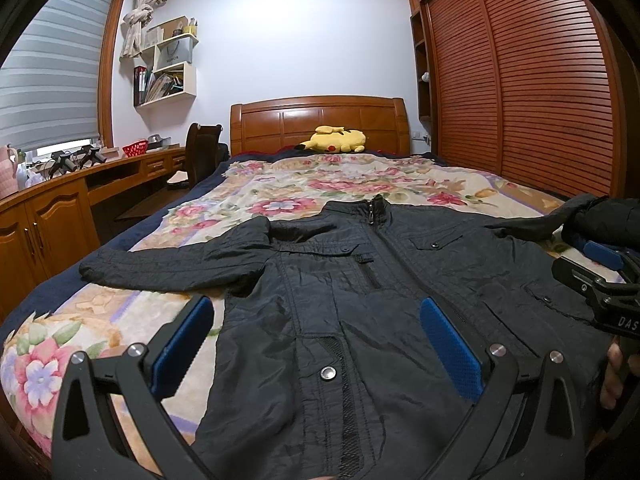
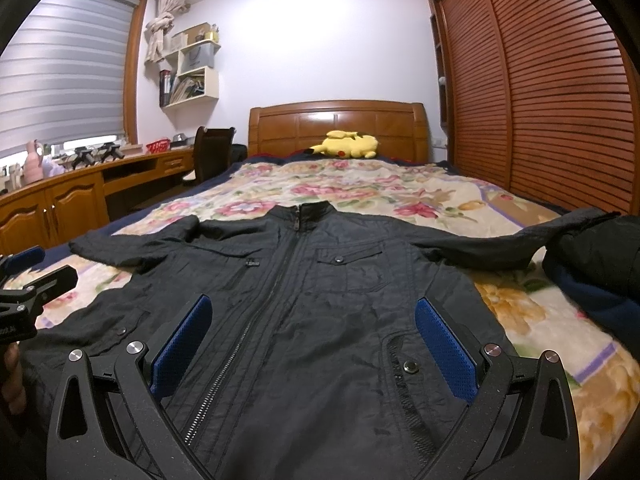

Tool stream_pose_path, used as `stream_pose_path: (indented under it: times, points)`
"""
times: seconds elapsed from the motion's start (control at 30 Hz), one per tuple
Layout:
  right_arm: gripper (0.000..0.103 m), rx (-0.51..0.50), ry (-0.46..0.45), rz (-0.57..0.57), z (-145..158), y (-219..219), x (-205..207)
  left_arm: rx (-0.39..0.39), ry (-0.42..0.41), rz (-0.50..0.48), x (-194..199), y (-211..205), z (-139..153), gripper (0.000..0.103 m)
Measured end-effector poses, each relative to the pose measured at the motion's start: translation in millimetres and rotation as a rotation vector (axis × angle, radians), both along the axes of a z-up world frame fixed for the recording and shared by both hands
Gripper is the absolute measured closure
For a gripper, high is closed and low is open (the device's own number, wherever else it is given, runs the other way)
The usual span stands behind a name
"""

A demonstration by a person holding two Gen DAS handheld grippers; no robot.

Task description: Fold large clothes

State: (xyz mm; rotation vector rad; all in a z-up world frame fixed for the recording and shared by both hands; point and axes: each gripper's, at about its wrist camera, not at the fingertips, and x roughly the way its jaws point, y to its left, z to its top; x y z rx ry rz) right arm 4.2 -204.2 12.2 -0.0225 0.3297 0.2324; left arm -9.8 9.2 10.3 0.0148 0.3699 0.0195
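A black zip-up jacket (image 1: 360, 288) lies spread flat, front up, on the floral bed cover, collar toward the headboard and both sleeves stretched out sideways. My left gripper (image 1: 316, 312) hovers open over the jacket's lower left front, blue pads wide apart, nothing between them. My right gripper (image 2: 312, 312) is open too, above the jacket (image 2: 320, 300) near its lower middle and right pocket. Each gripper shows at the edge of the other's view: the right one (image 1: 600, 276) at the far right, the left one (image 2: 24, 272) at the far left, each held by a hand.
A dark bundled garment (image 2: 596, 256) sits on the bed beside the right sleeve. A yellow plush toy (image 1: 336, 140) lies by the wooden headboard (image 1: 320, 120). A desk with cabinets (image 1: 60, 208) runs along the left; slatted wardrobe doors (image 1: 520, 92) stand on the right.
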Motion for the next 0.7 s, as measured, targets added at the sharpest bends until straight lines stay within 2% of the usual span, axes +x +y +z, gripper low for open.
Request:
stream_pose_path:
  times: [0.2, 0.37, 0.57, 0.7]
  points:
    - [0.000, 0.000, 0.007, 0.038, -5.1, 14.5, 0.8, 0.003, 0.021, -0.008, 1.1, 12.0, 3.2, 0.000]
    - [0.000, -0.004, 0.016, 0.076, 3.3, 28.6, 0.1, 0.010, 0.051, -0.002, 4.6, 22.1, 6.9, 0.000]
    - [0.000, -0.025, 0.013, 0.122, 8.8, 48.6, 0.7, -0.058, 0.086, 0.004, 7.3, 51.6, 7.8, 0.000]
    - [0.000, -0.037, 0.010, 0.151, 14.6, 64.7, 3.0, -0.046, 0.099, 0.041, 8.6, 70.0, 6.0, 0.000]
